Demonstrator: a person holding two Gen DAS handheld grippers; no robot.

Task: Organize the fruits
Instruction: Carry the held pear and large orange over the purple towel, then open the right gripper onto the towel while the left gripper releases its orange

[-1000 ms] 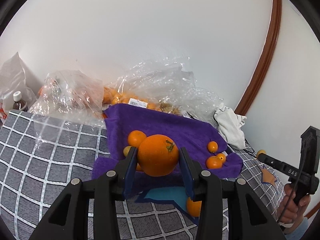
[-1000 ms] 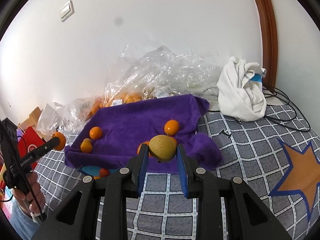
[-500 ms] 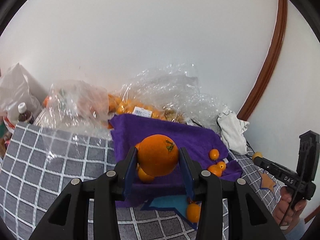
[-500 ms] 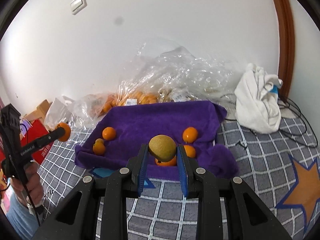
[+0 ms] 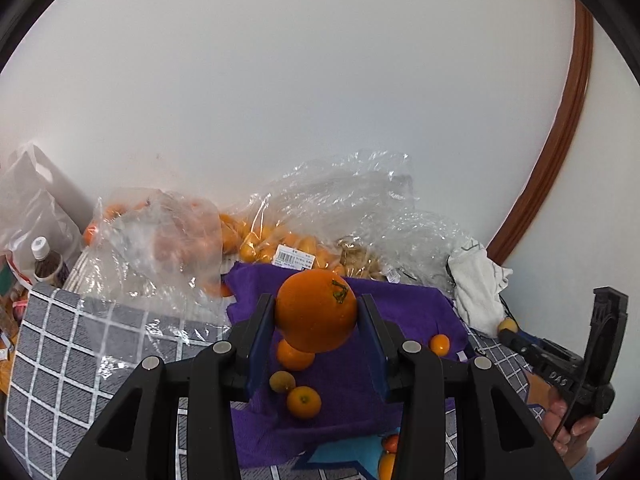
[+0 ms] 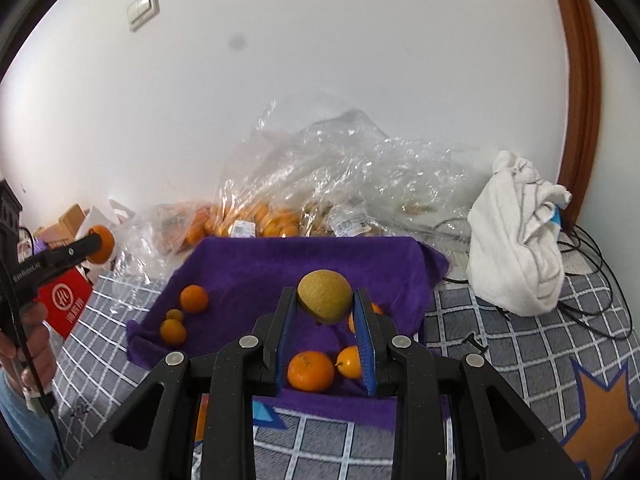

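Gripping a big orange in the air, the left gripper squeezes it tight from both sides. The right gripper pinches a yellow-green fruit the same way. Both fruits hang over the purple towel, where small oranges lie, near bags of fruit by the far wall.

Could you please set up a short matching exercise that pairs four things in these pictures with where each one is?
1. large orange
2. yellow-green fruit
3. white cloth
4. purple towel

A. right of the towel, on the blanket
B. held in the left tongs
C. spread out with small oranges on it
D. held in the right tongs

Pairs: 1-B, 2-D, 3-A, 4-C
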